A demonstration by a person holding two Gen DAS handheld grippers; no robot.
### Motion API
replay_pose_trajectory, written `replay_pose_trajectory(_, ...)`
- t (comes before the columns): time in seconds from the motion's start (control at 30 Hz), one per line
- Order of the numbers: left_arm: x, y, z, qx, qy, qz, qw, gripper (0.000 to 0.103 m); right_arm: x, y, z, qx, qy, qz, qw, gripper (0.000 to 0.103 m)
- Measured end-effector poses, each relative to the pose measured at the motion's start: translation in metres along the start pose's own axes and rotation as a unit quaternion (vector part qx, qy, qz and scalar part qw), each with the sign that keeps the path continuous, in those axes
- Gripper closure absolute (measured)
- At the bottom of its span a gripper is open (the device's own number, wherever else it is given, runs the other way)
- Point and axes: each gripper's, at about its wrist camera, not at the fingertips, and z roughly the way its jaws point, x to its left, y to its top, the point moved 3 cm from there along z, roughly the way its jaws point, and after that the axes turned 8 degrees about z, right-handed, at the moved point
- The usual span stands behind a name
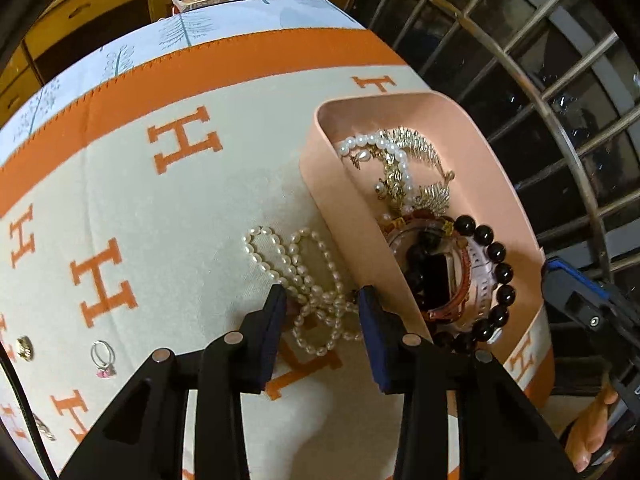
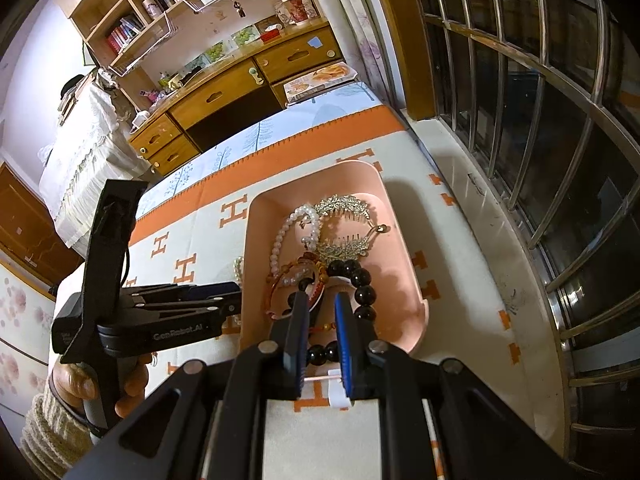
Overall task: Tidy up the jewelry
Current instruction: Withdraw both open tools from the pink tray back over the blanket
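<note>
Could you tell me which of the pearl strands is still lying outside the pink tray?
The tangled pearl strand on the blanket, between the left gripper fingers; the other lies inside the pink tray.

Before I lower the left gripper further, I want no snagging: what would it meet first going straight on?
The tangled pearl necklace lying on the blanket, right between the left gripper fingers. The pink tray wall stands just beside the right-hand finger and might get brushed; depth is unclear.
</note>
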Motion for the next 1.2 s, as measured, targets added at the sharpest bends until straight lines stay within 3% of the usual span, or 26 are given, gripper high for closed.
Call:
replay_pose_trajectory(0.07,-0.002,0.002,0.001,0.011,0.015,0.004,0.9998,0.080,0.000,0.000,0.000,0.001,0.002,0.001,1.000,0.090)
replay_pose_trajectory(0.13,0.003,0.003,0.001,0.020,-0.001,-0.010,0.9997,0.091,0.000,-0.001,0.000,0.002,0.004,0.003,1.000,0.090)
replay_pose_trajectory(0.27,0.011,0.002,-0.004,0.016,-0.017,-0.036,0.9991,0.096,-0.001,0.000,-0.001,0.002,0.007,0.007,1.000,0.090)
replay_pose_trajectory(0.4,0.016,0.005,-0.022,-0.011,-0.032,-0.060,0.9976,0.096,-0.001,0.001,-0.003,-0.001,0.010,0.008,1.000,0.090)
replay_pose_trajectory(0.67,0.002,0.014,-0.081,-0.074,-0.044,-0.061,0.9944,0.096,0.002,0.001,-0.009,-0.010,0.015,0.005,1.000,0.090)
replay_pose_trajectory(1.0,-0.036,0.040,-0.164,-0.156,-0.070,-0.021,0.9851,0.096,-0.002,0.002,-0.018,-0.023,0.015,0.008,1.000,0.090)
replay_pose_trajectory(1.2,-0.058,0.056,-0.169,-0.172,-0.060,-0.001,0.9832,0.096,-0.006,0.002,-0.020,-0.026,0.013,0.014,0.999,0.090)
